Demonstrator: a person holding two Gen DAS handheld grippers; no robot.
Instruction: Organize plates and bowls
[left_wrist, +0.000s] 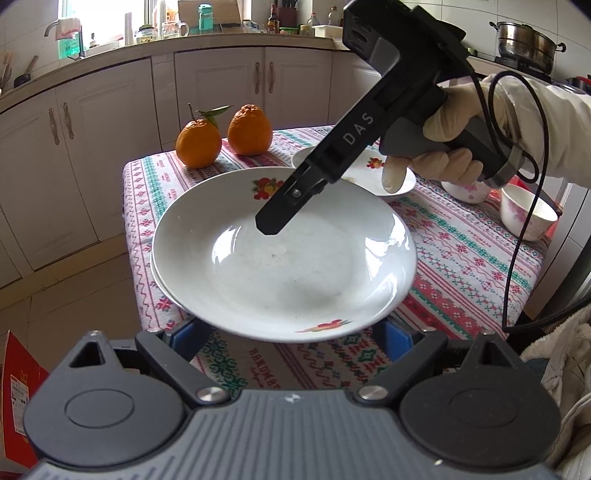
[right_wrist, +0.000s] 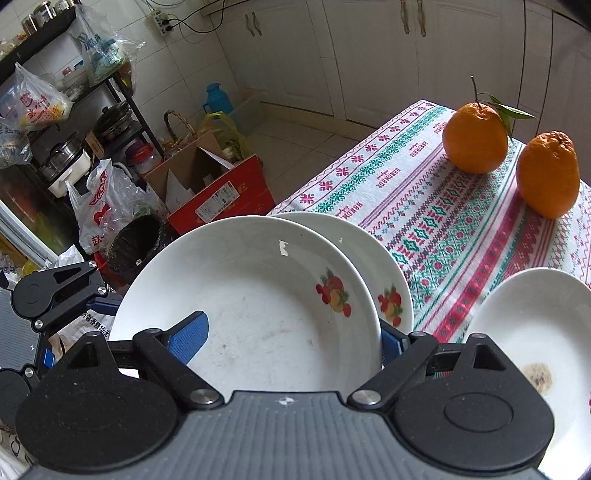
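A white deep plate with fruit prints (left_wrist: 280, 258) (right_wrist: 258, 295) lies on a second, like plate (left_wrist: 156, 275) (right_wrist: 373, 258) at the near left corner of the table (left_wrist: 461, 266). My left gripper (left_wrist: 291, 334) is open, and its blue pads (left_wrist: 186, 334) sit low at the top plate's near rim, partly hidden by it. My right gripper (right_wrist: 291, 338) (left_wrist: 275, 218), held in a gloved hand (left_wrist: 450, 122), is open and slants down over the top plate. One of its pads (right_wrist: 188, 336) is inside the plate; the other is just outside the rim.
A third white plate (right_wrist: 535, 325) (left_wrist: 373, 168) with a brown smear lies to the right. Two small flowered bowls (left_wrist: 528, 214) stand at the table's right edge. Two oranges (left_wrist: 221, 136) sit at the back. Boxes and bags (right_wrist: 207, 192) crowd the floor beyond the table.
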